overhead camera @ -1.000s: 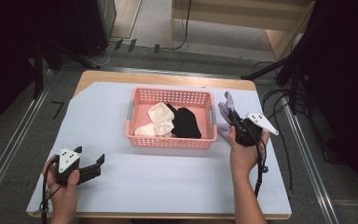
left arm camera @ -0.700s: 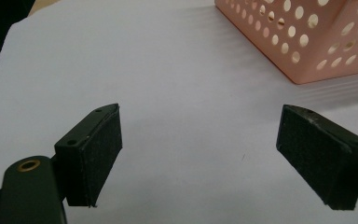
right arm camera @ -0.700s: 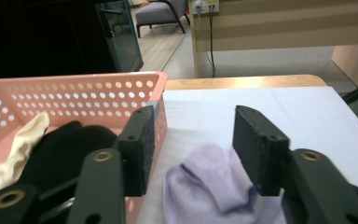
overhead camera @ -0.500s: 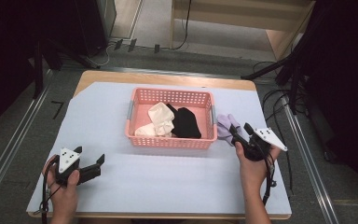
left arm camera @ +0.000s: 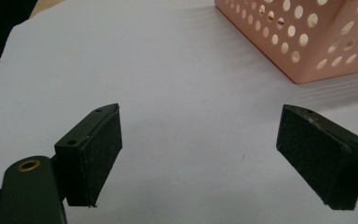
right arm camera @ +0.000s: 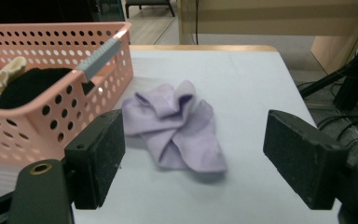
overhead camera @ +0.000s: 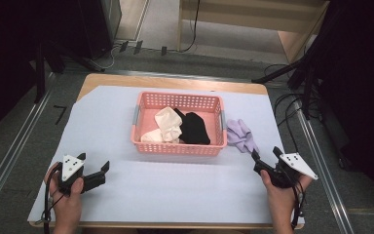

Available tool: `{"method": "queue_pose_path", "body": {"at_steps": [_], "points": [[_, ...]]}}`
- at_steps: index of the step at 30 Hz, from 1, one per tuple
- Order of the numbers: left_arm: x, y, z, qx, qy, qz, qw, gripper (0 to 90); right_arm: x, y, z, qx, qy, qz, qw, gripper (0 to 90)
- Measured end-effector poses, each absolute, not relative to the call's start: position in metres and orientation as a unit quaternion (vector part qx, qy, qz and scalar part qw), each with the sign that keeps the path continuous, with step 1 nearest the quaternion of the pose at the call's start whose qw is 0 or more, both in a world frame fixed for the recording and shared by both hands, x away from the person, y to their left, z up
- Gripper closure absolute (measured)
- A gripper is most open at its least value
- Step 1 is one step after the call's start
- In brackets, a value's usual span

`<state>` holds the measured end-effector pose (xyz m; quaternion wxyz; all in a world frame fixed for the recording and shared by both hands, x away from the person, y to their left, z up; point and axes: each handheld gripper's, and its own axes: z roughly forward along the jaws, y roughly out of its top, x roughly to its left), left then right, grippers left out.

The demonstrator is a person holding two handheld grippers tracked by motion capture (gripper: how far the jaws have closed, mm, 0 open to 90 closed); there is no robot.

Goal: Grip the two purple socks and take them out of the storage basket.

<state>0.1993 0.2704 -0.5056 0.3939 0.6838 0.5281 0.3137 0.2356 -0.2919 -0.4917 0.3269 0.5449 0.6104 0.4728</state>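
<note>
Black jaws wide apart, empty.

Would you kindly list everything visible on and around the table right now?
basket: one, pink, perforated, centre of the table.
cream sock: one, inside the basket, left part.
black sock: one, inside the basket, right part.
purple sock: one, crumpled, on the table right of the basket.
table cover: one, white, over the wooden table.
left tool: black, open, near-left of the table.
right tool: black, open, near-right, facing the purple sock.
</note>
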Motion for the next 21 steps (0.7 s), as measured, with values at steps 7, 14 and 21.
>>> {"method": "queue_pose_path", "body": {"at_steps": [7, 14, 21], "points": [[0.199, 0.270, -0.506, 0.683, 0.527, 0.315, 0.395, 14.9, 0.216, -0.309, -0.504, 0.557, 0.615, 0.451, 0.328, 20.1], [0.199, 0.270, -0.506, 0.684, 0.526, 0.317, 0.394, 14.9, 0.197, -0.327, -0.513, 0.569, 0.607, 0.443, 0.334, 19.5], [0.199, 0.269, -0.506, 0.685, 0.526, 0.318, 0.392, 14.9, 0.182, -0.342, -0.520, 0.580, 0.601, 0.434, 0.338, 19.4]]}}
